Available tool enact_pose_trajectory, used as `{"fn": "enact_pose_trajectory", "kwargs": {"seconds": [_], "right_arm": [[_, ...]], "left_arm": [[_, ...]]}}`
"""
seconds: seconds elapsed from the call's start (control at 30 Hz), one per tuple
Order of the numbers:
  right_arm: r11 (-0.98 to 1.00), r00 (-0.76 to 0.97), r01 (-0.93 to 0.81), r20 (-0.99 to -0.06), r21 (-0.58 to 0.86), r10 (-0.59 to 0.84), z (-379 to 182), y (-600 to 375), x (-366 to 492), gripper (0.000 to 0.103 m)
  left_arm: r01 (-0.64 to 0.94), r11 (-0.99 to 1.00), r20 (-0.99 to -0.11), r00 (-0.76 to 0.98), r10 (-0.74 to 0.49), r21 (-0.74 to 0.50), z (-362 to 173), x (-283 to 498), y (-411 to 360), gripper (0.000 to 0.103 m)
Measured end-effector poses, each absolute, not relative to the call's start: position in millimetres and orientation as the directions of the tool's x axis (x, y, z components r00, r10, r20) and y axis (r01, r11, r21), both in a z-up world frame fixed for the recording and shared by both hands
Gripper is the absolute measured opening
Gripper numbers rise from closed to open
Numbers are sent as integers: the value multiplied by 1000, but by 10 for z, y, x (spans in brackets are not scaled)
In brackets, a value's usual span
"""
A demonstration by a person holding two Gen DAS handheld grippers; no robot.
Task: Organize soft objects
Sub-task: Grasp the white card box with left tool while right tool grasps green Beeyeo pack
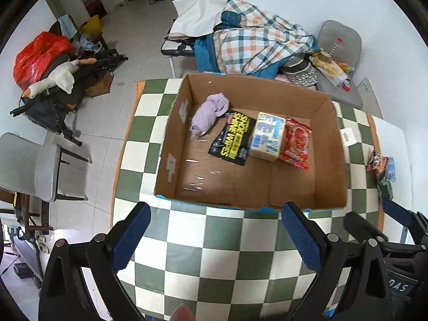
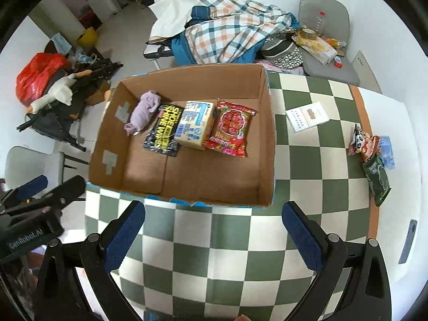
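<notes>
soft packs (image 2: 371, 155) are what's left to sort: a small cluster of snack pouches lies loose at the table's (image 2: 240, 254) right edge, well apart from the cardboard box (image 2: 267, 144). both tools idle near the table's front edge: left gripper (image 1: 214, 240) spread wide, nothing between its pads; right gripper (image 2: 211, 238) likewise wide and empty.

risks, as judged from here:
- pouches sit close to the right edge; a sideways nudge on approach could push one off.
- they overlap, so a pinch may lift two or drag a neighbour.
- the box wall is tall; a low carry could clip the rim and shift the box.
- the white card (image 2: 307, 116) lies between box and pouches, could get swept along.

box contents, in a row along the far wall, left to right: purple cloth (image 2: 144, 112), black shoe shine wipes pack (image 2: 164, 131), tissue pack (image 2: 194, 125) lying partly over it, red candy bag (image 2: 230, 128). near half of the box floor is bare.
</notes>
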State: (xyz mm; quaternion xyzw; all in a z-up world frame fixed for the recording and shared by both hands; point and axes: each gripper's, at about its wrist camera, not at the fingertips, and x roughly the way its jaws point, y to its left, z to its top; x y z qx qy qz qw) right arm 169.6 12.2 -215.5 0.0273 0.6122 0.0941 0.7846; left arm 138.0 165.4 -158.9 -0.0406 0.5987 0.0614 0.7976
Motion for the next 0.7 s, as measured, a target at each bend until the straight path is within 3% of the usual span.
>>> {"fn": "enact_pose_trajectory", "kwargs": {"seconds": [0.2, 0.37, 0.47, 0.7], "right_arm": [[974, 245, -82, -943, 211, 225, -2022, -184, 1722, 103], [986, 275, 9, -948, 167, 158, -1883, -982, 1849, 103], [993, 266, 64, -961, 94, 74, -1897, -1556, 1958, 103], [990, 134, 143, -991, 0, -20, -2419, -2849, 2297, 103]], "left_arm": [[-11, 998, -945, 321, 68, 68, -1314, 1587, 1154, 100], [224, 964, -936, 347, 58, 143, -1292, 1984, 328, 100], [411, 889, -948, 310, 73, 203, -1528, 2368, -396, 100], [643, 729, -971, 162, 173, 237, -2514, 3075, -1665, 100]]}}
